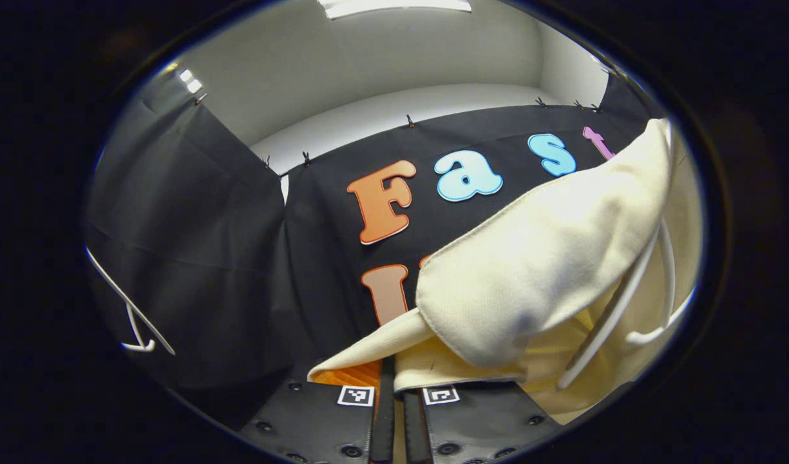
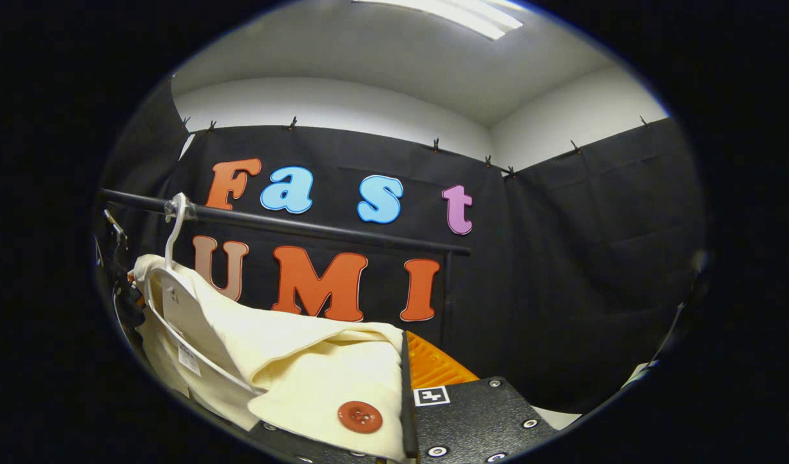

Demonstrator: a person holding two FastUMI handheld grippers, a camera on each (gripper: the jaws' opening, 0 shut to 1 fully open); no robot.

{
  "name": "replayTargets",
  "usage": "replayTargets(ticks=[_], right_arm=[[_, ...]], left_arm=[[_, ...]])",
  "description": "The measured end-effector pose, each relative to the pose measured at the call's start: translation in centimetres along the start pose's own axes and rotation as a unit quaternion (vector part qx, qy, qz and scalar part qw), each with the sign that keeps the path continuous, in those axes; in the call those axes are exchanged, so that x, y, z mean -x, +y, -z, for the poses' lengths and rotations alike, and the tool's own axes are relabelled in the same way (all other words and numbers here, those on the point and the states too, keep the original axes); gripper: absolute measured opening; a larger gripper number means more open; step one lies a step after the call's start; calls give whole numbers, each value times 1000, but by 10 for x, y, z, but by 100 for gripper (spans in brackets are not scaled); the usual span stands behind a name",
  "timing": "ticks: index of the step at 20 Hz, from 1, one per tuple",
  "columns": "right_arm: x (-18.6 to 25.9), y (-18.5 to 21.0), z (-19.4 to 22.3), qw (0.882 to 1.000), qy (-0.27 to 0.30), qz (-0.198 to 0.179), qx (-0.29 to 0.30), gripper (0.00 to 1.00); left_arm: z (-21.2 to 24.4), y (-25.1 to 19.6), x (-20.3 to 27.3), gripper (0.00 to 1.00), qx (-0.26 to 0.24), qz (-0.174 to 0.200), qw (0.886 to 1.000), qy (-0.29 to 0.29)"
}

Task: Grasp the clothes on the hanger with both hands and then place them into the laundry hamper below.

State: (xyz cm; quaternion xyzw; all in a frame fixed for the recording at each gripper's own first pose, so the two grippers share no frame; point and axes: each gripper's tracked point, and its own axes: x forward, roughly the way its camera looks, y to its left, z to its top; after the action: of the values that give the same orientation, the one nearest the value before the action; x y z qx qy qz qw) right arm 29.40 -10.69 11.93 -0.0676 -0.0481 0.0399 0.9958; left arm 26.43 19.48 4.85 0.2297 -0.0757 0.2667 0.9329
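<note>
Garment: cream shirt (image 1: 549,258) w/ collar, on a white hanger (image 1: 616,309); in left gripper view it fills the right half, collar flap draped toward the cam.
Same garment, right gripper view: shirt (image 2: 285,361) low left, brown-red button (image 2: 360,417) on the front edge, small tags inside near the neck.
Hanger: white plastic; in right gripper view its hook (image 2: 175,225) sits over a dark rail (image 2: 304,227) running across the booth wall. Shirt not off the hanger.
Left gripper (image 1: 399,412): fingers nearly together at bottom of its view, a fold of shirt hem lying over + between them; looks clamped on the cloth, both fingers on it.
Right gripper (image 2: 404,412): front edge of shirt by the button goes down into the finger gap; left finger covered by cloth, so can't tell if it's pinching or slack.
Spare hanger: another white hanger (image 1: 133,316) at far left of left gripper view, apart from the shirt, bare.
Room: white wall + ceiling light (image 2: 458,11) above the black cloth.
</note>
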Motion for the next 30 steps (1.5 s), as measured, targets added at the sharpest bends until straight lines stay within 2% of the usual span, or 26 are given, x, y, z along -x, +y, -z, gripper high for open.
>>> replayTargets(ticks=[6, 8, 10, 15, 19, 23, 27, 30], right_arm=[[-8, 12, 73, 999, 47, -9, -26, 8], [-4, 10, 89, 998, 55, 0, -28, 8], [7, 21, 101, 997, 62, -14, -47, 9], [36, 32, 125, 997, 70, -18, -26, 9], [71, 45, 128, 996, 77, -21, -35, 9], [106, 72, 111, 996, 69, -39, -39, 9], [132, 112, 96, 994, 66, -71, -43, 10], [150, 144, 94, 992, 66, -96, -40, 10]], left_arm=[[38, -25, -9, 9, 13, 31, 998, 47], [57, -20, -13, 9, 26, 24, 997, 75], [76, -14, -11, 10, 49, 21, 994, 95], [87, 7, 24, 10, 28, 17, 995, 94], [90, 29, 63, 9, 25, 25, 995, 88], [68, 43, 103, 9, 41, 38, 996, 72], [47, 25, 147, 9, 63, 81, 993, 61], [41, -2, 177, 9, 89, 129, 985, 68]])
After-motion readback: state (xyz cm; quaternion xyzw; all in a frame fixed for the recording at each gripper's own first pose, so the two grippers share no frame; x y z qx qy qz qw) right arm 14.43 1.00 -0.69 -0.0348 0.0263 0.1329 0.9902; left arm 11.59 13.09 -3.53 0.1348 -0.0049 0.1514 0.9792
